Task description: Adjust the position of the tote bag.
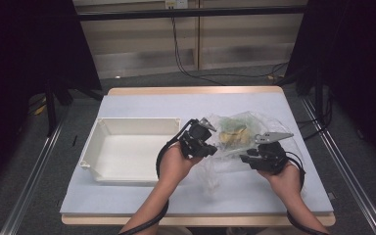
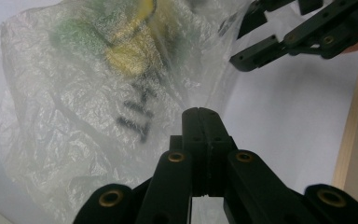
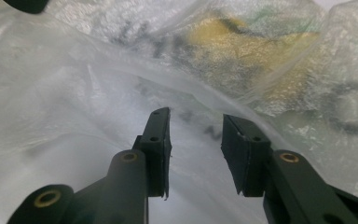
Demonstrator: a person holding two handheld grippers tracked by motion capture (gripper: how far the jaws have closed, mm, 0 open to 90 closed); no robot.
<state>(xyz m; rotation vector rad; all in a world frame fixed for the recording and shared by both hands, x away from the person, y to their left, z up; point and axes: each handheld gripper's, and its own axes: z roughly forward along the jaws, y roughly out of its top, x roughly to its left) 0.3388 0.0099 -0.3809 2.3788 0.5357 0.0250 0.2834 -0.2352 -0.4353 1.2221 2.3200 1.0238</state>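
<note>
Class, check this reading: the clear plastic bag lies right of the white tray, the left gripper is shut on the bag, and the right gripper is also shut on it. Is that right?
One detail is wrong. The right gripper is open: the right gripper view shows a gap between its jaws, with the plastic bag ahead. The left gripper is shut at the bag's edge, and the bag lies right of the white tray.
</note>
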